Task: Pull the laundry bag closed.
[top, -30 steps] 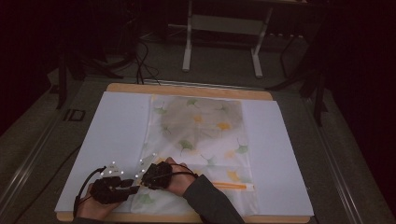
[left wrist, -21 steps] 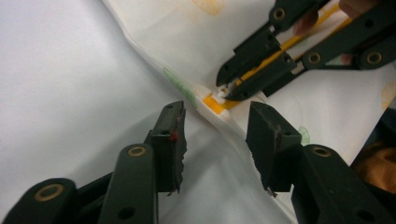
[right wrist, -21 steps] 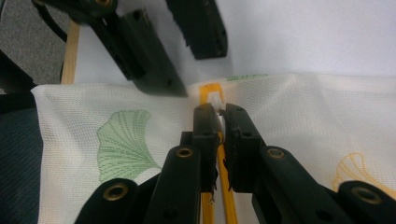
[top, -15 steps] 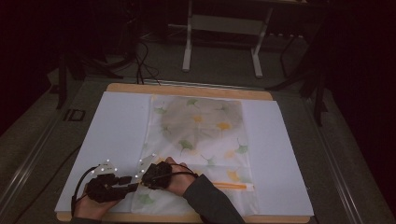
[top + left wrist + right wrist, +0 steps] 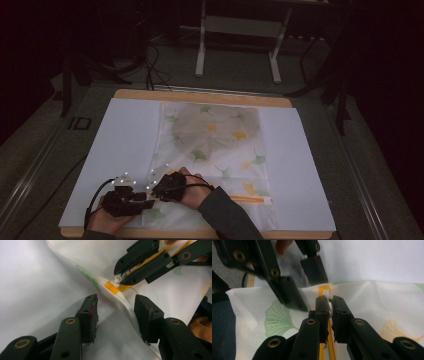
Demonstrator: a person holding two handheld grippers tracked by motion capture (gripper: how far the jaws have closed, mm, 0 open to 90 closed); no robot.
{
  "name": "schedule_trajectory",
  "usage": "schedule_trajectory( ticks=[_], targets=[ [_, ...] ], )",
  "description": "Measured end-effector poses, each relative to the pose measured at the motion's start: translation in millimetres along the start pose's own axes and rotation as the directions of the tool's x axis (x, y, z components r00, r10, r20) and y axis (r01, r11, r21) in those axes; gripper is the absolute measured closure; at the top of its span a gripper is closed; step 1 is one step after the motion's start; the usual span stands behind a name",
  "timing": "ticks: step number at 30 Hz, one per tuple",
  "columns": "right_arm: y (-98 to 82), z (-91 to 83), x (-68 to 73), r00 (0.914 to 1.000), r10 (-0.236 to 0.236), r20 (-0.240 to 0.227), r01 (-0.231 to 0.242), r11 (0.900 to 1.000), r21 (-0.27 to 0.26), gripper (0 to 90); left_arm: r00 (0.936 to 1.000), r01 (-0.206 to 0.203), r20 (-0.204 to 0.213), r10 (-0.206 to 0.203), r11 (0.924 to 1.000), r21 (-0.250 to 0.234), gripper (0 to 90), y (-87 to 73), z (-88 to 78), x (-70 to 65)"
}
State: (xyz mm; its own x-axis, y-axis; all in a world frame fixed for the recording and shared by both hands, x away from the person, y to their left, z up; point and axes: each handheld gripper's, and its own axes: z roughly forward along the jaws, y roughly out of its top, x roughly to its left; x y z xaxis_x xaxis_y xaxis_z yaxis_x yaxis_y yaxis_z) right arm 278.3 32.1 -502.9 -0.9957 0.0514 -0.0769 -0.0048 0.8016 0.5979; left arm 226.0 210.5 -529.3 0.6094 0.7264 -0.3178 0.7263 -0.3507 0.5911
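Pinching the white zipper pull (image 5: 328,298) of the ginkgo-print pouch (image 5: 215,145), your right fingers (image 5: 329,305) stay clenched on it. Your left fingers (image 5: 115,315) have just been opening and now straddle the pouch's edge without pressing, so that corner is released. The pouch lies flat mid-desk (image 5: 300,165), its zipper end near the front edge, likely ready for sliding the pull.

White sheet (image 5: 120,150): spread flat over the table, reaching near its left and right edges. Wooden tabletop (image 5: 200,96): bare strip along the far edge. Grey metal stand (image 5: 240,40): on the carpeted floor (image 5: 45,150) beyond the far edge. Black cables (image 5: 150,65): on the floor at far left.
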Motion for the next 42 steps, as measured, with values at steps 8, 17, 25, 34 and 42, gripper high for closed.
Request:
schedule_trajectory(
  ticks=[8, 17, 25, 34, 42],
  targets=[
    [0.5, -2.2, 0.3, 1.0000, -0.008, 0.001, 0.008, 1.000, -0.005, 84.1, 0.9996, 0.001, 0.029, -0.001, 0.9999, 0.010, 64.7, 2.3, 3.4, 2.4],
    [-4.1, -0.2, 0.3, 0.9999, -0.006, -0.012, 0.006, 1.000, 0.005, 84.1, 0.9992, -0.013, 0.038, 0.012, 0.9996, 0.023, 81.5, 2.0, 5.9, 1.8],
    [-7.8, 0.7, -2.0, 0.9997, 0.008, -0.023, -0.008, 1.000, 0.002, 84.3, 0.9993, -0.016, 0.033, 0.016, 0.9997, 0.017, 87.4, 1.9, 6.1, 0.4],
    [-12.5, 5.9, -3.0, 0.9990, 0.020, -0.040, -0.019, 1.000, 0.011, 84.6, 0.9995, -0.017, 0.027, 0.017, 0.9998, 0.013, 88.3, 1.9, 5.3, -1.0],
    [-15.8, 9.3, -3.4, 0.9989, 0.024, -0.041, -0.023, 0.999, 0.025, 84.8, 0.9993, -0.023, 0.029, 0.023, 0.9997, 0.008, 88.3, 1.8, 4.5, -0.8]
  ],
)
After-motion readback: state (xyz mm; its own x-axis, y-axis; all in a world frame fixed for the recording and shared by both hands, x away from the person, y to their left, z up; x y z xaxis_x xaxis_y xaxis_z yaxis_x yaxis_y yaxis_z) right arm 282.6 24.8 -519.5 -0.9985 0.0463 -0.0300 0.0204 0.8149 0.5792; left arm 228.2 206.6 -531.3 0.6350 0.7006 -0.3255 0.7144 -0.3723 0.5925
